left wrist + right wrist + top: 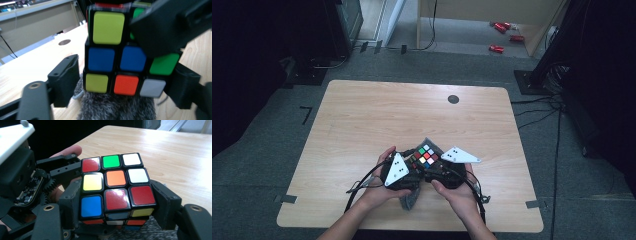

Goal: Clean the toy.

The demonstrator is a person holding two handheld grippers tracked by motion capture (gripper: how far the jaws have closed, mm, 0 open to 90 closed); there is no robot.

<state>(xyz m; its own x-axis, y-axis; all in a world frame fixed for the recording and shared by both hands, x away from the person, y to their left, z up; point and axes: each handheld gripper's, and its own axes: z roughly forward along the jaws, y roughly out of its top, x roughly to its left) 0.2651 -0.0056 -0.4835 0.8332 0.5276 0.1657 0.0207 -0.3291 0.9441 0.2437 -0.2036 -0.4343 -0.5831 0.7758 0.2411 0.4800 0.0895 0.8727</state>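
Observation:
A scrambled colour cube (426, 156) is held above the near middle of the wooden table (362, 115). My right gripper (117, 205) is shut on it, its jaws pressing both sides of the cube (115, 185) at its lower layer. My left gripper (125, 85) faces the cube (115, 67) from the other side, with its jaws on either side of it. A narrow gap shows at one jaw, so it stands open. In the high view the left gripper (412, 167) and right gripper (432, 169) meet at the cube, each in a hand.
A grey furry cloth (115, 107) lies under the cube, hanging toward the front edge (409, 200). A round dark grommet (453, 99) sits at the table's far side. Red cans (502, 27) lie on the floor beyond. Dark equipment stands on both sides.

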